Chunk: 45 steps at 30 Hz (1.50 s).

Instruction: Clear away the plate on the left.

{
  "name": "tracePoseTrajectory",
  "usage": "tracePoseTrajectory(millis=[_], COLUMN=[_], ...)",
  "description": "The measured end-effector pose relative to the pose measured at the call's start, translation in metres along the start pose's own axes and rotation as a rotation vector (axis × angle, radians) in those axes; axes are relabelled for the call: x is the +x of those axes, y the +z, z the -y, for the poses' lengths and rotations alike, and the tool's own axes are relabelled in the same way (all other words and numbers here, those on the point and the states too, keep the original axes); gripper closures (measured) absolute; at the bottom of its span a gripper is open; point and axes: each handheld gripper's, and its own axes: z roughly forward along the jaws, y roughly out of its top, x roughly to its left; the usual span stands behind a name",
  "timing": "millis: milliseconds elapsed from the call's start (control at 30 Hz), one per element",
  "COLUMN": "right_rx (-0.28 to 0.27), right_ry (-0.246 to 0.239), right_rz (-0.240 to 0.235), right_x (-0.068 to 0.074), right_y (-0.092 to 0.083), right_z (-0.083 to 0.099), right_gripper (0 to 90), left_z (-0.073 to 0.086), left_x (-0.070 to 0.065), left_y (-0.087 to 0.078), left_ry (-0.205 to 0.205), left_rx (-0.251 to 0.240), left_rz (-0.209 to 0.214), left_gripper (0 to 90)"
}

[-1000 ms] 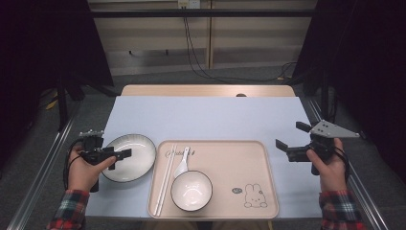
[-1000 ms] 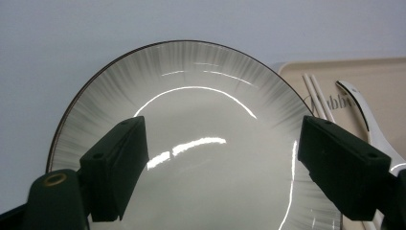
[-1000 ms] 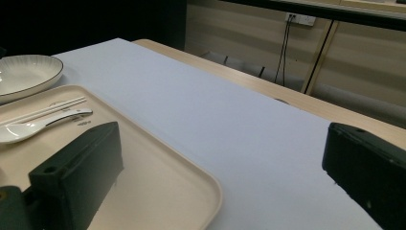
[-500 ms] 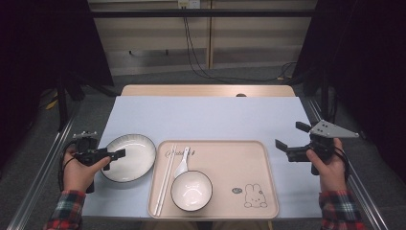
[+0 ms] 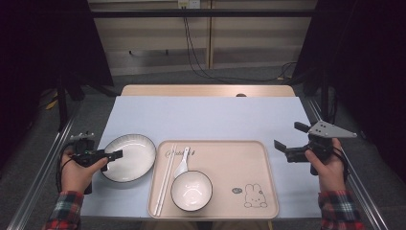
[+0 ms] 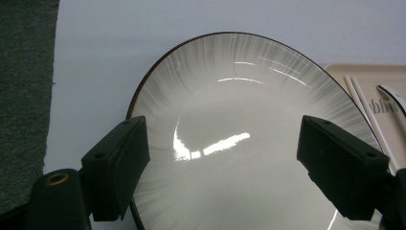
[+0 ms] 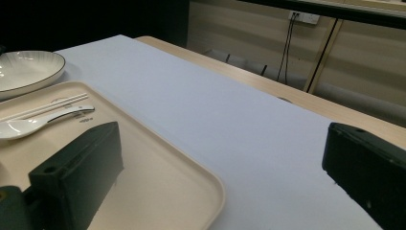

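High view: left gripper (image 5: 111,155) at lower left of frame, jaws apart, tips over the near rim of the striped plate (image 5: 129,157), nothing clamped. Plate flat on the pale blue table cover (image 5: 206,117), just left of the beige tray (image 5: 239,158). On the tray: chopsticks (image 5: 165,178) along its left edge, white spoon (image 5: 182,163) beside them, small white bowl (image 5: 191,190) at lower centre, a rabbit print toward lower right. Right gripper (image 5: 293,142) at right of frame, off the tray's right edge, jaws spread, empty. Wooden table edge at upper centre, cables down the back wall, dark curtains on both sides, grey floor below.

Left gripper view: plate (image 6: 239,134) across centre of frame, glossy, dark-rimmed, lying between the two black jaws, pads clear of it. Tray corner and chopsticks at far right.

Right gripper view: jaws wide at lower left and lower right, bare blue cover between them; tray, spoon and plate at left of frame.

Judged progress: barely begun. Plate approached but not gripped or lifted; closing on the rim and carrying it wherever intended left to do.
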Motion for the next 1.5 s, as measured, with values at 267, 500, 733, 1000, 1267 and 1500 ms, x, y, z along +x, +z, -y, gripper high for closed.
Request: tracePoseTrajectory(millis=[267,500,733,1000,1267,1500], right_rx=[0.000,0.002,0.003,-0.006,0.003,0.002], right_ry=[-0.009,-0.003,-0.005,-0.005,-0.006,-0.012], right_rz=[-0.001,0.002,0.000,0.001,0.001,-0.004], right_x=[0.000,0.000,-0.001,-0.002,-0.002,0.001], right_y=[0.001,0.000,0.000,0.000,0.000,0.003], right_z=[0.000,0.000,0.000,0.000,0.000,0.000], right_gripper=[0.0,0.0,0.0,0.0,0.0,0.0], left_z=[0.002,0.014,0.017,0.024,0.030,0.037], left_x=[0.012,0.021,0.024,0.025,0.028,0.034], left_y=[-0.005,0.004,0.007,0.013,0.014,0.013], left_ry=[-0.021,-0.044,-0.072,-0.118,-0.166,-0.291], left_rx=[-0.016,0.007,0.009,-0.009,-0.056,-0.110], left_rz=[-0.032,-0.047,-0.051,-0.055,-0.033,0.008], left_gripper=[21.0,40.1,56.6,62.6,67.1,75.0])
